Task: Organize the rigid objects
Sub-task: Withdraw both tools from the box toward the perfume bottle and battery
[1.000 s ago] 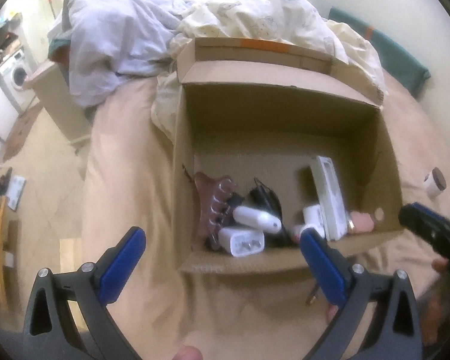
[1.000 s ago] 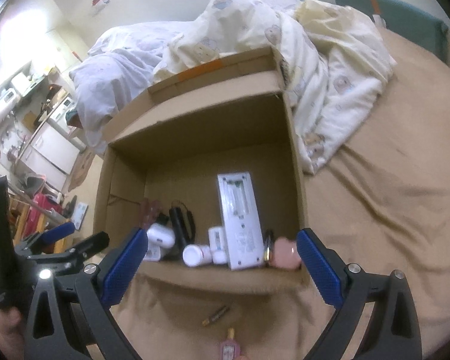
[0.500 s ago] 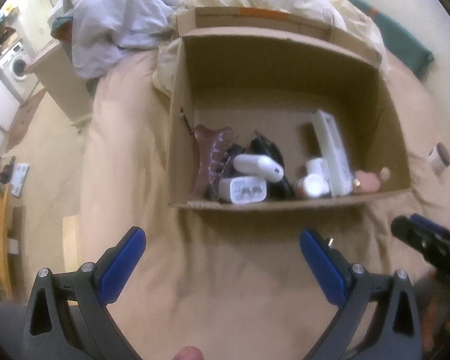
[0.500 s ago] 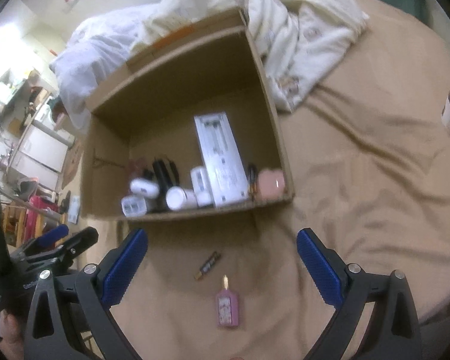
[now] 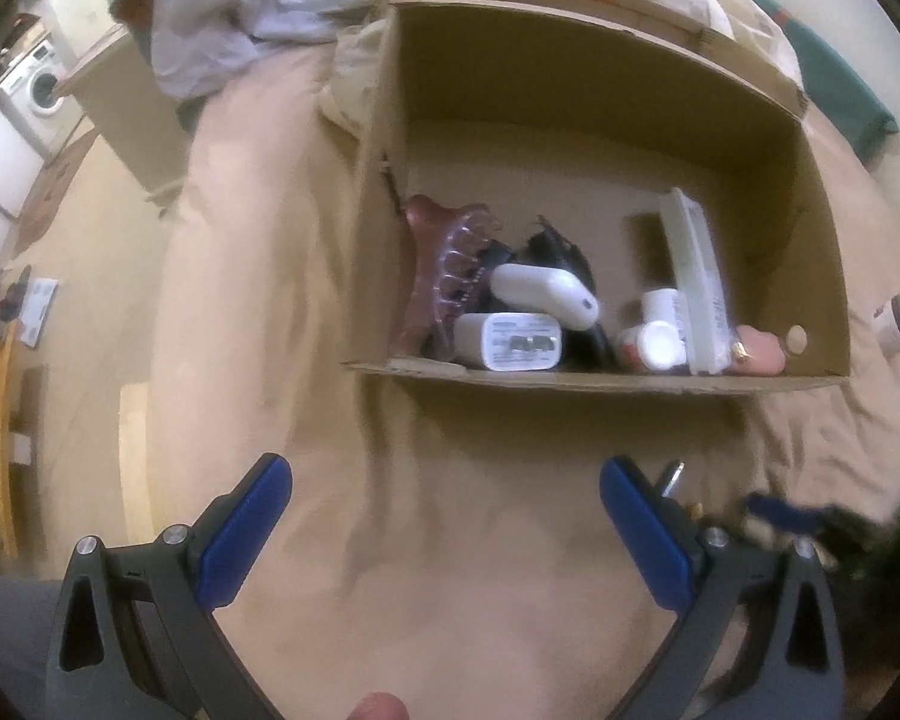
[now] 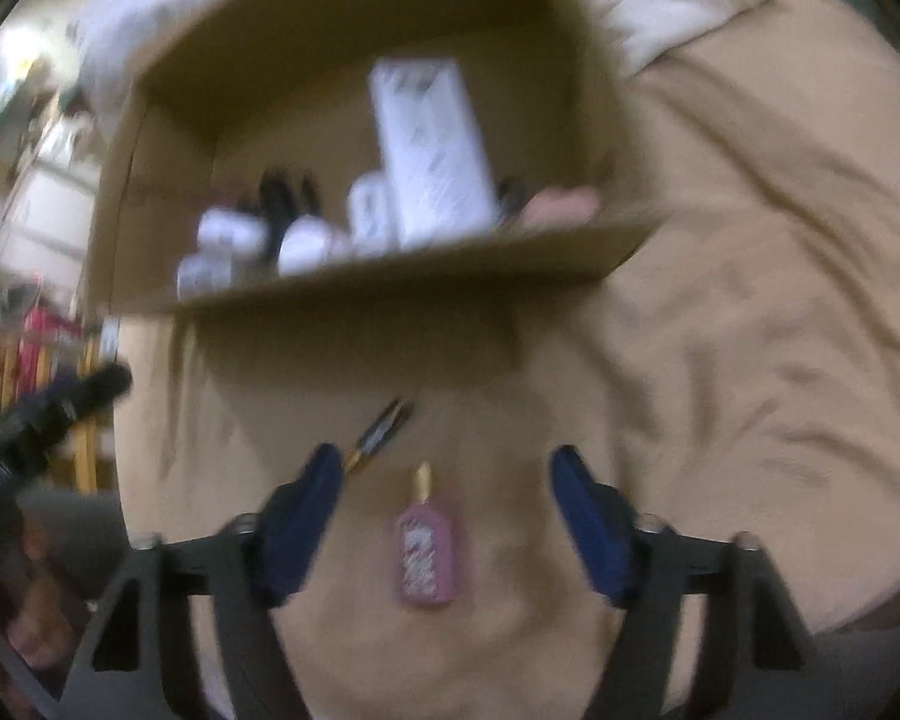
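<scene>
An open cardboard box [image 5: 570, 381] [image 6: 426, 273] sits on the tan bedsheet and holds a pink hair claw [image 5: 444, 276], white chargers [image 5: 513, 342], a white flat box [image 5: 699, 282] and small bottles. A pink perfume bottle [image 6: 424, 552] and a dark gold-tipped tube [image 6: 378, 438] lie on the sheet in front of the box. My right gripper [image 6: 447, 468] is open, its jaws standing either side of the perfume bottle just above it. My left gripper [image 5: 444, 483] is open and empty over bare sheet in front of the box.
Rumpled white and cream bedding [image 5: 246, 6] lies behind the box. A small round jar [image 5: 897, 330] sits on the sheet to the right. The bed's left edge drops to the floor, with a washing machine [image 5: 36, 90] beyond.
Both grippers have pulled back from the box toward the bed's front. The right gripper has dropped low over the perfume bottle; its jaws stand narrower than before.
</scene>
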Demonstrator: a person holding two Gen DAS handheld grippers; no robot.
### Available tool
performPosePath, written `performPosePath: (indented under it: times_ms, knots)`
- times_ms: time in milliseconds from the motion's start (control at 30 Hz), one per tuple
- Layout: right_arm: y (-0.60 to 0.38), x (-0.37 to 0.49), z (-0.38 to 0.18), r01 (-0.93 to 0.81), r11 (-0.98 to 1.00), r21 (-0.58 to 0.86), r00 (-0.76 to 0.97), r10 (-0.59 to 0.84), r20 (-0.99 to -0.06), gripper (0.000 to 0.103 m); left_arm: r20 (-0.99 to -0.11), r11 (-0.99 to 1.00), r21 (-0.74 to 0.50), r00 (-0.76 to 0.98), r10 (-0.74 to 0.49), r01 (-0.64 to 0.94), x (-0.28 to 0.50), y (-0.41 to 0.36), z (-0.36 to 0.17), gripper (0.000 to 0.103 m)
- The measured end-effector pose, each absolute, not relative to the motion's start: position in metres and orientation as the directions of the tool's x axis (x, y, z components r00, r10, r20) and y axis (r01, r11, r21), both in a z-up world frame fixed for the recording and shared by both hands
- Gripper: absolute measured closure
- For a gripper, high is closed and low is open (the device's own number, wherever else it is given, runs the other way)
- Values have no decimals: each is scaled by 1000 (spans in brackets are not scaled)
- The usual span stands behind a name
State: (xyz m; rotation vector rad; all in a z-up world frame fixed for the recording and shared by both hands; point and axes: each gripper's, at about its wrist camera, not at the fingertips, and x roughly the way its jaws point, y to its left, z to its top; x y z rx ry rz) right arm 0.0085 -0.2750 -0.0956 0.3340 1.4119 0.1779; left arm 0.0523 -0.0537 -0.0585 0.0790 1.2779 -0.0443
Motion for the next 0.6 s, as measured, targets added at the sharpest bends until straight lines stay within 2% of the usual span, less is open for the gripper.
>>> performPosePath:
  times_ms: [200, 333, 467, 600]
  knots:
    - [-240, -2, -119, -55, 972, 230, 25, 232, -972, 41, -961, 993, 21, 275, -11, 113, 50, -66, -60, 1]
    - [-232, -6, -120, -101, 982, 158, 31, 162, -986, 74, -960, 991, 25, 278, -13, 132, 48, -71, -62, 1]
    - [-237, -8, -107, -86, 980, 180, 72, 187, -980, 76, -963, 986, 21, 269, -25, 167, 45, -77, -70, 1]
    - [-267, -11, -68, 7, 968, 250, 225, 242, -944, 76, -970, 969, 42, 241, -18, 243, 45, -99, -84, 1]
